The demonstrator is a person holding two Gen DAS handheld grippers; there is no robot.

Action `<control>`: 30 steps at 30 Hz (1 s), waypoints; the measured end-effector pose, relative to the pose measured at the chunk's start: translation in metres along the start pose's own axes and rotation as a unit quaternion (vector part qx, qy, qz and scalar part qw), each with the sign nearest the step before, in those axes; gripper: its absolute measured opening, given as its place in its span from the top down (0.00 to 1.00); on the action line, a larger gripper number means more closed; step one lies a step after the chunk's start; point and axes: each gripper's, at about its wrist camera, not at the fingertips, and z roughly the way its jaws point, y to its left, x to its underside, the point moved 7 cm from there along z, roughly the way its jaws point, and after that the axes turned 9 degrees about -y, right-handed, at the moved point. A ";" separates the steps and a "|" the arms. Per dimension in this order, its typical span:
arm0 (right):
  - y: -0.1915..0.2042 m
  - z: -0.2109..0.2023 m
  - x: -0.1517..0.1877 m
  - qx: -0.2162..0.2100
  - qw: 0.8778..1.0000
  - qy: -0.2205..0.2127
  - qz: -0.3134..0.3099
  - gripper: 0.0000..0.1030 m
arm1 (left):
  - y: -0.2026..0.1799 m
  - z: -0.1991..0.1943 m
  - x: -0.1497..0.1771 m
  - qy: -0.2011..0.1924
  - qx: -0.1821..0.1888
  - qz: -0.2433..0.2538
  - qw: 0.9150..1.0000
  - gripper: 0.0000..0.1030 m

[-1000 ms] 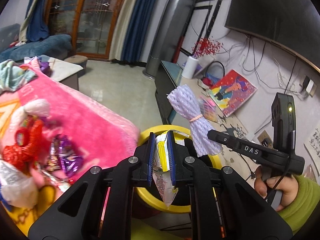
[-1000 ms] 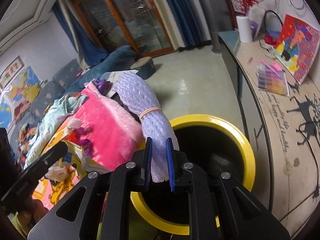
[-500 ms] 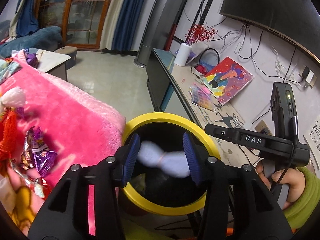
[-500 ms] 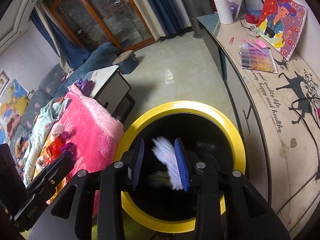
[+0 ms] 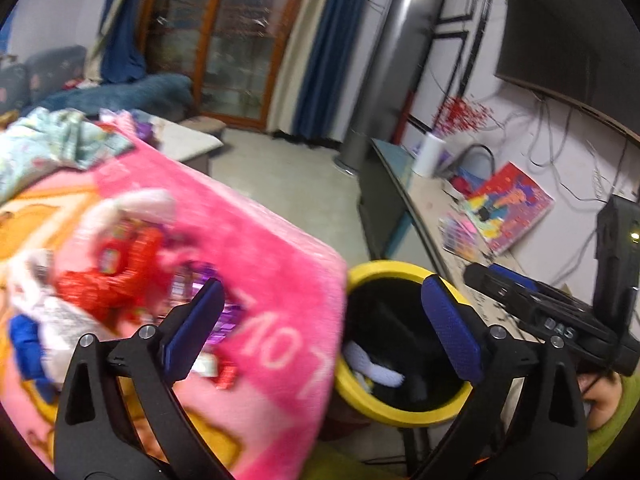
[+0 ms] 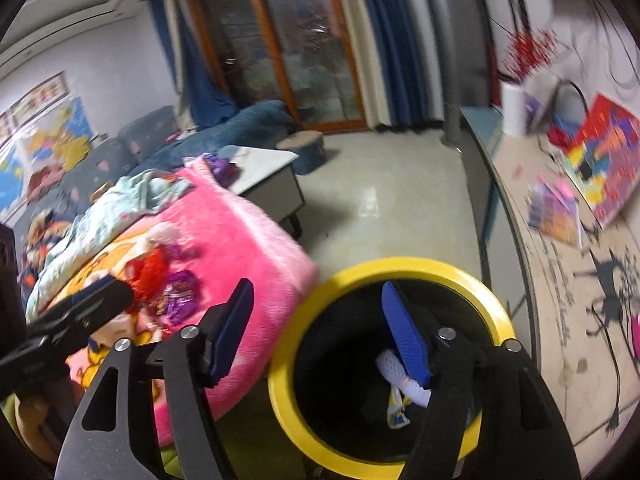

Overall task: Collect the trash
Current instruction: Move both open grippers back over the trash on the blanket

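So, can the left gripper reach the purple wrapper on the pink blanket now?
Probably yes. The left gripper is open and empty, and the purple wrapper lies uncovered on the pink blanket, with nothing between them.

The left gripper (image 5: 320, 320) is hanging with its blue-padded fingers (image 5: 450, 326) spread wide, gripping nothing. The right gripper (image 6: 316, 332) is likewise gaping, empty. A hand (image 5: 604, 400) in a green sleeve is holding the right gripper's handle.

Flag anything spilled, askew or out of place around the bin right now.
Nothing spilled: the white foam net and the snack packet lie inside the yellow-rimmed bin. Still out of place are the red wrapper and purple wrappers lying on the pink blanket.
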 end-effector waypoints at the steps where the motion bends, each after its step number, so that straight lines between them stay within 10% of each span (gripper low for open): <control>1: 0.009 -0.001 0.000 -0.009 1.000 -0.002 -0.012 0.36 | 0.005 -0.004 -0.002 -0.006 -0.007 0.000 1.000 0.12; 30: 0.178 0.002 0.023 -0.155 0.975 0.011 -0.160 0.24 | 0.135 -0.112 -0.025 -0.095 -0.146 -0.073 0.982 0.12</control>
